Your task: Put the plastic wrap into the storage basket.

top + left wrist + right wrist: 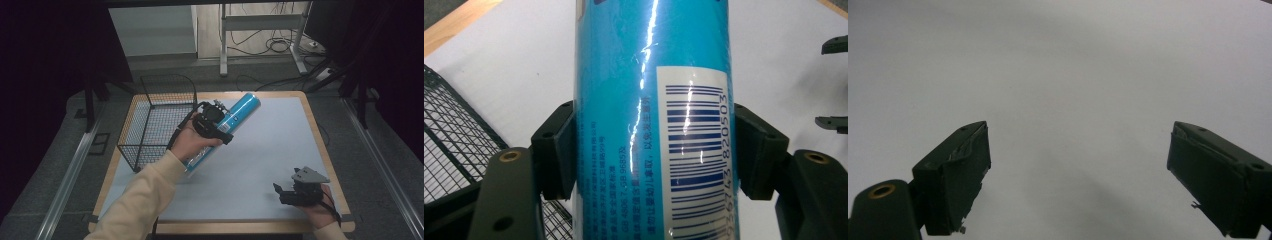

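A long blue tube (240,111) with a white barcode label is held off the table, tilted up toward the far right, by my left gripper (214,121), which is shut on its middle. In the left gripper view the two black jaws press on both sides of the blue tube (624,100) near the barcode. My right gripper (281,192) rests low at the table's front right, its jaws wide open with nothing between them; the right gripper view shows its fingertips (960,160) over bare white table.
A black wire basket (155,125) stands on the left side of the white table (270,150), right beside the left hand. Wooden table edges (322,150) frame the top. Table legs and cables lie on the floor beyond.
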